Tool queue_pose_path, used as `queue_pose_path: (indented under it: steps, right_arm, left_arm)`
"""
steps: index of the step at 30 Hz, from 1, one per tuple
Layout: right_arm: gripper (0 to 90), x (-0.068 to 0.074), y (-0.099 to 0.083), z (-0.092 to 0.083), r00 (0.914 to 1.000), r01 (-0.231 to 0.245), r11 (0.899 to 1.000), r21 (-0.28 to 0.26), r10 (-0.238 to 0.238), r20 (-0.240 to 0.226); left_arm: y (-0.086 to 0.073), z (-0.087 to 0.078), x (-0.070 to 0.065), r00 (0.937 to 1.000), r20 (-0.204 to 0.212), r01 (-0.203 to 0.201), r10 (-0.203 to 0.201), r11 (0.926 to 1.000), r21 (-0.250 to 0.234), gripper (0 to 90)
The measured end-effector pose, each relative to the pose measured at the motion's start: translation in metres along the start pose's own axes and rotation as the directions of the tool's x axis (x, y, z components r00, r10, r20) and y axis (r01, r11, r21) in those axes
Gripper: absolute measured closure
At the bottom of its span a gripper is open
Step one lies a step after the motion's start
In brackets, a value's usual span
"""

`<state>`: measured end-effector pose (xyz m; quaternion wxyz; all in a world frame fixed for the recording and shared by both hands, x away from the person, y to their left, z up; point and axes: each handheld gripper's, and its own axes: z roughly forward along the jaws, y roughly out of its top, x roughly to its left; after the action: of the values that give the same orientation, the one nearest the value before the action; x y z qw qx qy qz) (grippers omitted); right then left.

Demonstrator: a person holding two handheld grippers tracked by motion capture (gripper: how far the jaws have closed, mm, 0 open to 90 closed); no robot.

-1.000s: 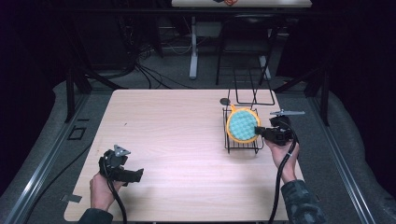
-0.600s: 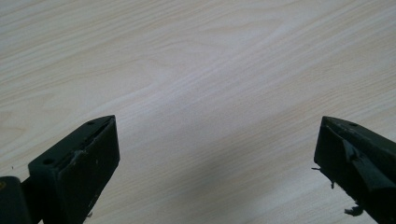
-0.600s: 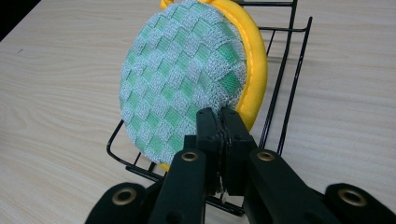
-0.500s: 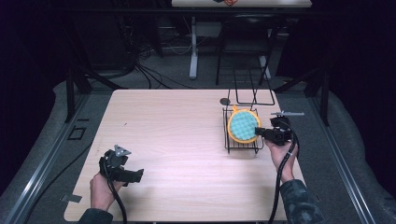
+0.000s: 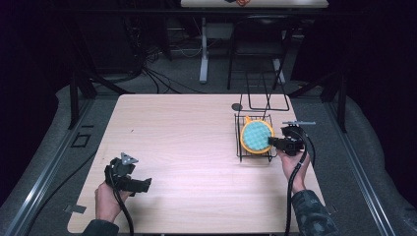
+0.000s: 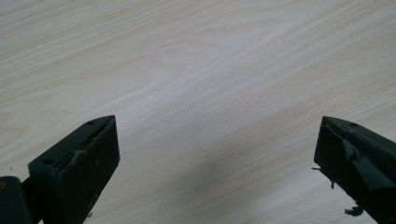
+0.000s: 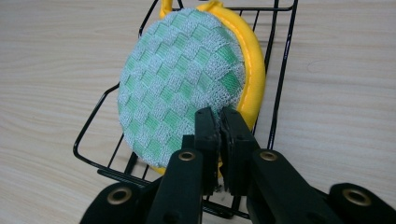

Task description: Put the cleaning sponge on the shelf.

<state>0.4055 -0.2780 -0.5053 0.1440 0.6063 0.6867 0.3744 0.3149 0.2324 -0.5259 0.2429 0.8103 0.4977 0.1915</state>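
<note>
Green-and-yellow scrubber pad [image 7: 187,88] upright in wire rack [image 7: 280,70], lower edge pinched between closed right gripper [image 7: 219,122] jaws.

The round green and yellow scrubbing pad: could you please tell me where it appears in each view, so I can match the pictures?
High view: the scrubbing pad stands on edge in the black wire rack, right of centre, at the right gripper.
Left gripper view: bare wooden table between open jaws, no pad.
Right gripper view: it sits centre frame, its lower edge pinched by the jaws.
Shared landmark: the black wire rack.
</note>
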Motion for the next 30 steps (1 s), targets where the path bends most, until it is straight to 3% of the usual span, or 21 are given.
queue_pose_path:
  steps: [9, 13, 21, 26, 30]
  right_arm:
    - [78.3, -0.001, -0.002, 0.003, 0.9996, -0.028, 0.999, 0.026, 0.029, -0.004]
    - [76.1, 0.001, -0.002, 0.004, 0.9998, -0.013, 0.999, 0.033, 0.014, -0.015]
    - [72.0, 0.003, -0.003, 0.009, 0.9975, -0.005, 0.999, 0.045, 0.008, -0.070]
    - [58.1, 0.008, 0.000, 0.000, 0.9964, 0.056, 0.998, 0.031, -0.053, -0.066]
    - [38.6, 0.014, -0.001, -0.011, 0.9923, 0.106, 0.994, 0.034, -0.103, -0.068]
  left_arm:
    - [0.000, 0.000, -0.001, 1.0000, 0.006, -0.004, 0.004, 1.0000, 0.006, 0.2]
    - [0.000, 0.000, -0.001, 1.0000, 0.007, -0.005, 0.005, 1.0000, 0.006, 0.2]
    - [0.000, 0.001, -0.001, 0.9999, 0.009, -0.008, 0.007, 0.9999, 0.011, 0.2]
    - [0.000, 0.000, 0.000, 1.0000, 0.005, -0.002, 0.002, 1.0000, -0.005, 0.1]
    - [-0.001, -0.001, 0.000, 1.0000, 0.005, 0.002, -0.002, 1.0000, -0.010, 0.1]
